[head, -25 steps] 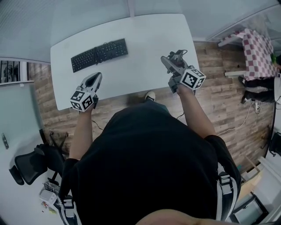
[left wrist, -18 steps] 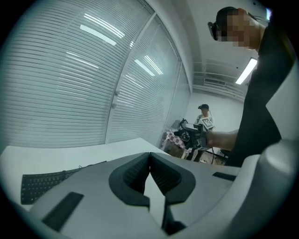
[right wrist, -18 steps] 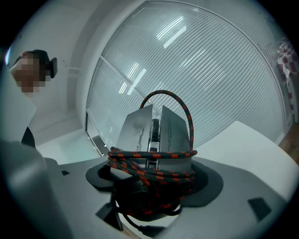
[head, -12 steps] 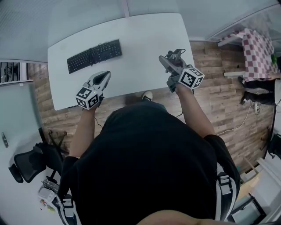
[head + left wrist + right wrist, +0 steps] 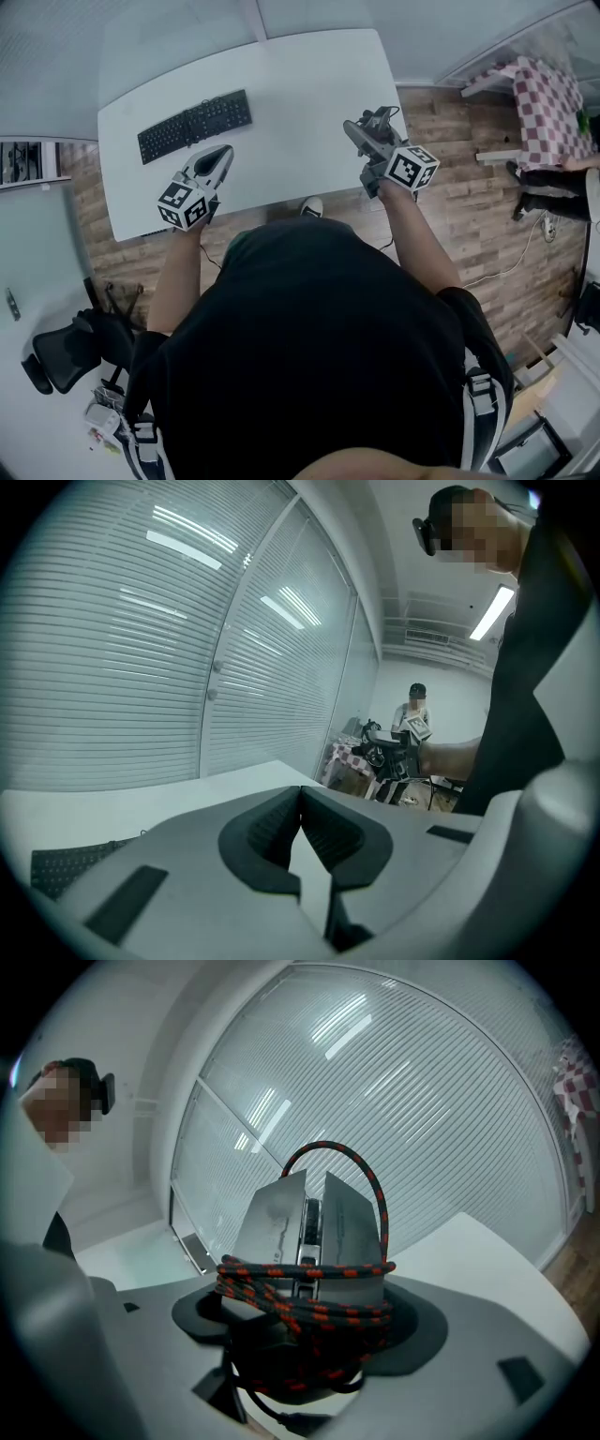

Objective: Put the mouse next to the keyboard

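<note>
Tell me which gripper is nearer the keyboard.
Left. The left gripper hangs just by the keyboard's near edge; the right gripper, holding the mouse, is far off over the table's right side.

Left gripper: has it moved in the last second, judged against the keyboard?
Yes. The left gripper has moved forward, closer to the keyboard's near edge.
</note>
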Demonstrator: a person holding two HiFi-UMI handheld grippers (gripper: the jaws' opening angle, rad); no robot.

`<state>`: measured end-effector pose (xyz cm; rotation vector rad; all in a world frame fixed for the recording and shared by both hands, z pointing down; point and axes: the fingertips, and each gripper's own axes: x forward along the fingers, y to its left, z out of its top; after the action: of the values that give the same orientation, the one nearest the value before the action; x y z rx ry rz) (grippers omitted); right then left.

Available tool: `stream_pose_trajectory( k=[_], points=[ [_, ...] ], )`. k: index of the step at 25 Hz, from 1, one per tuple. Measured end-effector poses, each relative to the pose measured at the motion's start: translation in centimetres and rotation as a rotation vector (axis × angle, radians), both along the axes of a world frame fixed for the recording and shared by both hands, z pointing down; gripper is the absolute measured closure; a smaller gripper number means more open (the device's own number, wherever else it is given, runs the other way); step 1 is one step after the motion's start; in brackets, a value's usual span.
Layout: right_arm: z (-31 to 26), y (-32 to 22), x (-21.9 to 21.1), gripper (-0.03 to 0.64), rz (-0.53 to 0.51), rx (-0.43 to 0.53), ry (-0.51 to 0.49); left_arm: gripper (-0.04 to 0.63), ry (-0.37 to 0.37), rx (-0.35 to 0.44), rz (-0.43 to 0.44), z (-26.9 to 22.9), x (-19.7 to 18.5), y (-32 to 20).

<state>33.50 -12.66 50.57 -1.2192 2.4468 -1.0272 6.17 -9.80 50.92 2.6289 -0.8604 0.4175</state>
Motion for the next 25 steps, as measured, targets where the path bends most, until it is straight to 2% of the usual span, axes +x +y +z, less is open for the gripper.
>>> stream_pose_trajectory(
  k=[7, 25],
  points=[
    [0.0, -0.8, 0.2, 0.229, -0.019, -0.002, 0.018, 0.572, 0.016, 0.005, 0.014, 0.2, 1.6, -1.4],
    [0.4, -1.3, -0.7, 0.229, -0.084, -0.015, 0.045, 0.572, 0.009, 0.004, -0.032, 0.0, 1.2, -1.8]
  ],
)
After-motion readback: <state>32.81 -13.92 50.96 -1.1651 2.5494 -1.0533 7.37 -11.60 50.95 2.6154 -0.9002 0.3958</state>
